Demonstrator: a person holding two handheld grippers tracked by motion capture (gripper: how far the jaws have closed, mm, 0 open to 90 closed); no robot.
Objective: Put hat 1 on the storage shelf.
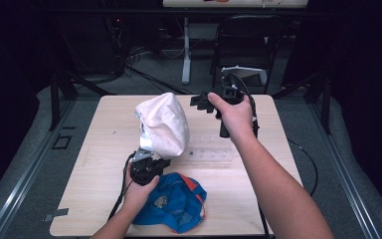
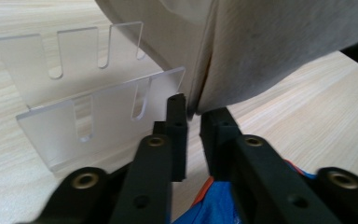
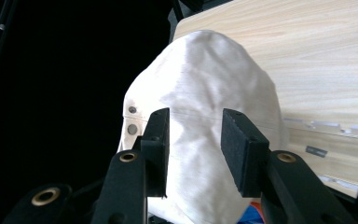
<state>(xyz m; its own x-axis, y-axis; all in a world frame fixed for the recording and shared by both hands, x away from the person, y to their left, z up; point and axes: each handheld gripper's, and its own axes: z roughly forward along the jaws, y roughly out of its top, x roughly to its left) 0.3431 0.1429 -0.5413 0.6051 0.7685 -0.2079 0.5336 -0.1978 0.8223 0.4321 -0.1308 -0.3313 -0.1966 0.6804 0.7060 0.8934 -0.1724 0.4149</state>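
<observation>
My left gripper point(image 1: 148, 158) pinches the white cap's point(image 1: 163, 124) lower edge, holding it up over mid-tabletop point(image 1: 99, 169), while my right gripper point(image 1: 202, 101) stands parted, empty, near the far edge.

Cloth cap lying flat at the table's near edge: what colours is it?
Blue cloth cap with orange-red trim and a small pale emblem; clearest in the high view.

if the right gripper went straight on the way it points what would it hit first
Most likely the white fabric cap, which lies straight ahead between the right gripper's open jaws; how far ahead is hard to judge.
</observation>
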